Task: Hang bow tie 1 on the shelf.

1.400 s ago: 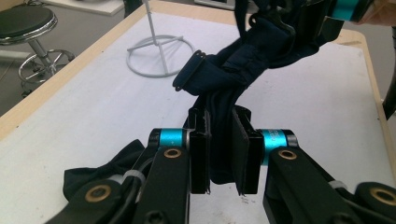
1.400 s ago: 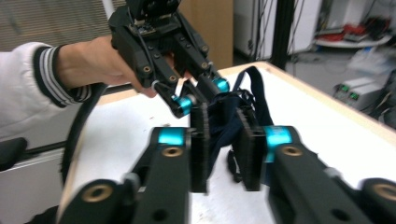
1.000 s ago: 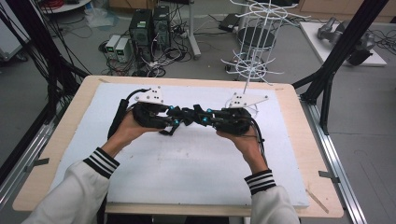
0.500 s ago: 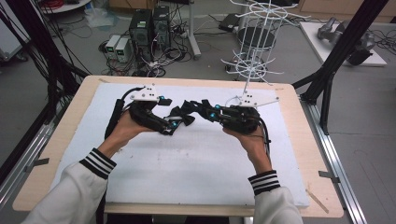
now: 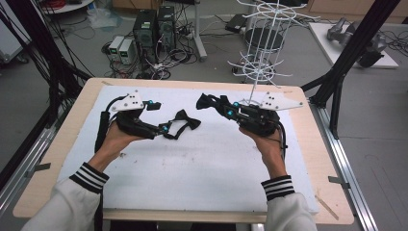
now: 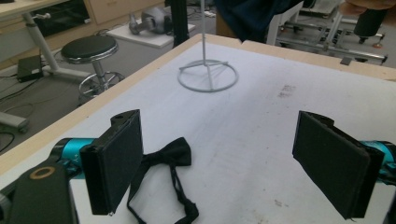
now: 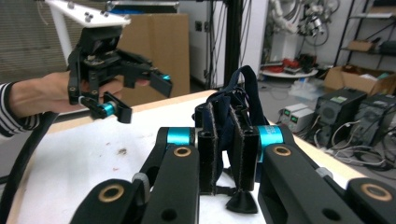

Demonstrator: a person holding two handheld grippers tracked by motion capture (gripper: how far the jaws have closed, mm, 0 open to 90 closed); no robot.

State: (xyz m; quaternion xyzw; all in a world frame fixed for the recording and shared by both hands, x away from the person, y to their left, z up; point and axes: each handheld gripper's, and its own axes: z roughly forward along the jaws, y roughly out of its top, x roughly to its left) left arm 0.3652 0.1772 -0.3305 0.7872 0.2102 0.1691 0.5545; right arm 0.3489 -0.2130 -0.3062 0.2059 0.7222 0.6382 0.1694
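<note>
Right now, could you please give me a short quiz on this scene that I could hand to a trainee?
1. True or false: the right tongs are shut on a black bow tie.
2. Where is the other bow tie? A) on the floor B) flat on the white mat C) clamped in the left tongs
3. How many bow ties are there in all?
Key: 1 true. 2 B: the left tongs' jaws have just been opening, they stand wide and grip nothing, and the tie lies beside one of them. 3 two.
</note>
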